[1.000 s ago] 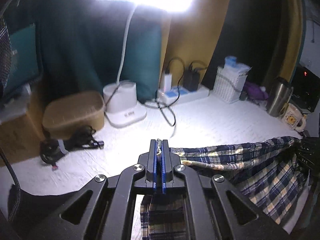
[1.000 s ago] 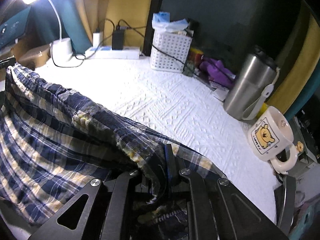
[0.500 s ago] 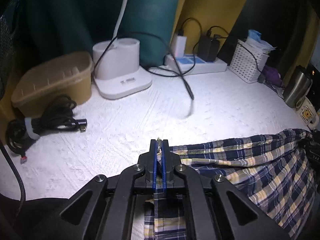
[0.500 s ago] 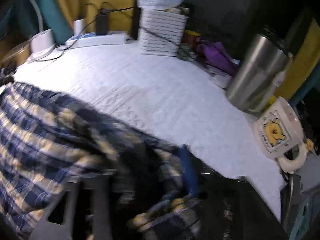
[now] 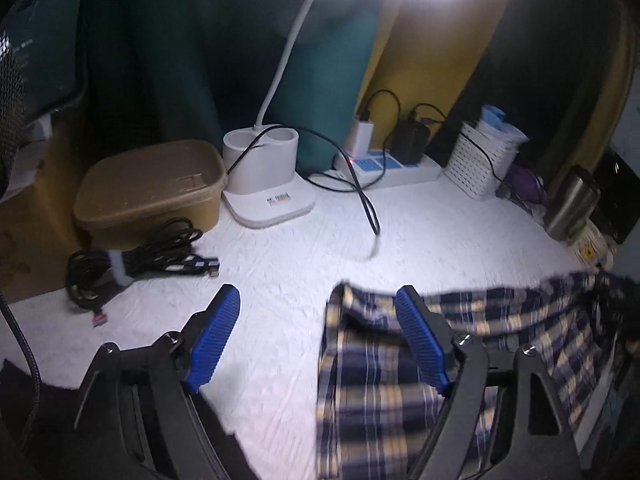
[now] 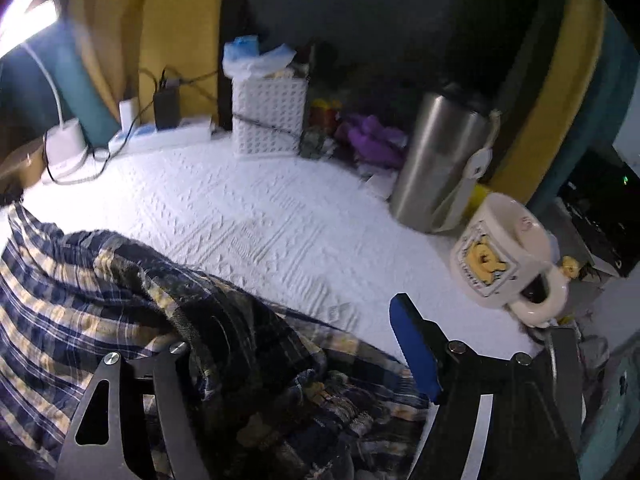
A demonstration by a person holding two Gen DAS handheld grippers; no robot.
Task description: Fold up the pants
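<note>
Both tongs, left (image 5: 316, 316) and right (image 6: 304, 344), are opening, releasing the navy-and-cream plaid cotton pants (image 5: 400, 380) beneath their tips on the white textured bench (image 5: 280, 272) (withdraw straight back, avoiding snagging the fold).

Bare white cloth (image 6: 256, 216) mid-table, mug (image 6: 500, 256) and tumbler (image 6: 436, 160) crowding right

My desk lamp (image 5: 276, 168) glares from the top of the left view onto a white textured cloth (image 5: 440, 232) over the table. Yellow and teal curtains (image 6: 184, 32) hang behind. A power strip (image 5: 396, 168) lies at the back edge, centre right in that view.
</note>
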